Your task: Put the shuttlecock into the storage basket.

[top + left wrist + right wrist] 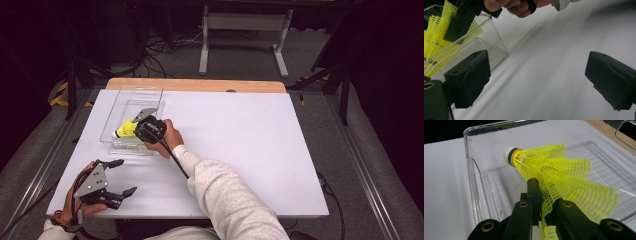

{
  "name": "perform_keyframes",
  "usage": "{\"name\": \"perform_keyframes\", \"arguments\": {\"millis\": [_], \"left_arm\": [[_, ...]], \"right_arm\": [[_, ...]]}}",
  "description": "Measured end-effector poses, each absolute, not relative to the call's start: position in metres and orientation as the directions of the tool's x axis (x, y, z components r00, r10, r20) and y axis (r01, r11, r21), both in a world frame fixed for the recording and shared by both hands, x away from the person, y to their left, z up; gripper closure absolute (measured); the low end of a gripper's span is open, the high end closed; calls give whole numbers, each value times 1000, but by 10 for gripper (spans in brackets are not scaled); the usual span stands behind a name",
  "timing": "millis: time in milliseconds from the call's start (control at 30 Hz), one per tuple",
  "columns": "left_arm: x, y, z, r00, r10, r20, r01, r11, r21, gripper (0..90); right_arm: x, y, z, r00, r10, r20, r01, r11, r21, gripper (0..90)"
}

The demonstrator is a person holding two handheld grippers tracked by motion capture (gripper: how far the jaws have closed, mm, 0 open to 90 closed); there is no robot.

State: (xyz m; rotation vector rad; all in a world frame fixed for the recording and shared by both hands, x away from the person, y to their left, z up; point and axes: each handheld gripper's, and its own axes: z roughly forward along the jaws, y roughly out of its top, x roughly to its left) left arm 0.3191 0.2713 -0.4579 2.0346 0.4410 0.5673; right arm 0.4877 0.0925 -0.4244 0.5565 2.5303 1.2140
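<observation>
White table, bare, no writing readable anywhere. Clear plastic tray at the far left of it, directly under the right gripper and ahead of the left gripper. Right arm stretched across the body, sleeve grey, hand wrapped round the handle, gripper tipped down into the tray. Its 2 jaws pinched narrow on the mesh skirt of a yellow shuttlecock, white cork end pointing away from the gripper, above the tray floor. Left gripper near the table's front edge, jaws wide apart, holding nothing.
</observation>
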Motion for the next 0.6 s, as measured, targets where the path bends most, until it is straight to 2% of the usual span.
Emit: {"name": "perform_keyframes", "arguments": {"millis": [600], "left_arm": [[319, 271, -458, 830, 514, 215, 78, -490, 868, 72]], "right_arm": [[484, 92, -425, -897, 435, -81, 217, 593, 776, 839]]}}
